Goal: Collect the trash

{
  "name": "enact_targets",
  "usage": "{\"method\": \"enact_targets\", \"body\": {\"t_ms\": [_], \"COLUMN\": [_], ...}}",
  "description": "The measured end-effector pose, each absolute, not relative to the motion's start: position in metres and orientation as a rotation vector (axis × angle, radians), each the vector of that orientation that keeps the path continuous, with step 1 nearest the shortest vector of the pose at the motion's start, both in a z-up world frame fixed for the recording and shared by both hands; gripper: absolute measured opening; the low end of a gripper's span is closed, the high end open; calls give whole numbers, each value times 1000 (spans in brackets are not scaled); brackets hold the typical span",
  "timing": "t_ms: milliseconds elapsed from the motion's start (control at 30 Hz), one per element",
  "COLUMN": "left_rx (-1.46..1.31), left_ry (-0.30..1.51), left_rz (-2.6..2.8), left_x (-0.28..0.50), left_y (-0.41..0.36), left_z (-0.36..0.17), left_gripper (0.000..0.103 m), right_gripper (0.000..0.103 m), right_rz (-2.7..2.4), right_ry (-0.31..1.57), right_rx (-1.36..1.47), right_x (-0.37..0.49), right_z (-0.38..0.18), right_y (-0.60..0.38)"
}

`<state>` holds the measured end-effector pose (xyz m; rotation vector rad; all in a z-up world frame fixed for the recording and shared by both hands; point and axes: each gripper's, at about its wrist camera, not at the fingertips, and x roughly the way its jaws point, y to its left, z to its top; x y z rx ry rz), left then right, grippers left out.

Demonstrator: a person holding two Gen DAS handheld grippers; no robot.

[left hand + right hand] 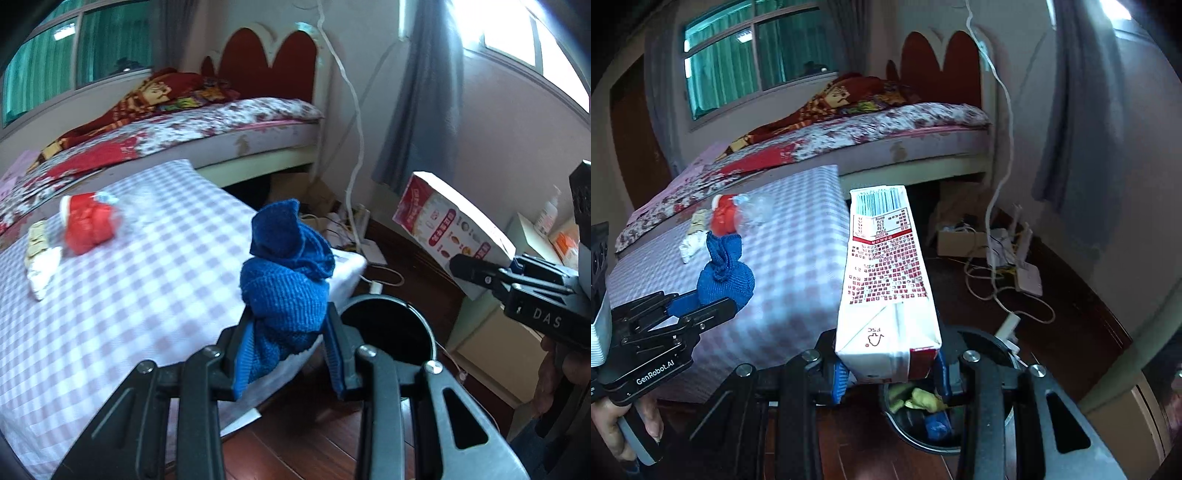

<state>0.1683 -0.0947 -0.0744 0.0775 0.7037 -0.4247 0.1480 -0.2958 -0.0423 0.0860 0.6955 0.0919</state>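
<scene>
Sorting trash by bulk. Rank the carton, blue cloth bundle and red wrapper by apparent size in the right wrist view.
1. Carton, largest, though nearest the camera.
2. Blue cloth bundle.
3. Red wrapper, smallest, but farthest away.

A knotted blue knit cloth bundle [286, 284] is clamped upright beside the tabletop's right edge; a red-and-white rectangular paper carton [886, 288] (barcode end outward) hangs over the round black bin [997, 424].
</scene>
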Motion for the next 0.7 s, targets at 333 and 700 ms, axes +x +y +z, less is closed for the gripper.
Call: {"method": "enact_targets", "body": {"t_ms": [333,700], "left_rx": [127,157], "left_ry": [756,853], "left_rz": [-553,-653], "left_x": [162,178], "left_y": [-161,-207], "left_z": [-99,-138], "left_gripper": [35,35], "right_gripper": [38,38], "right_rz": [18,29], "right_ry": [753,853], "right_rx": [108,98], "right_x": [128,132], "right_z": [-67,-111], "right_y": [-350,-386]}}
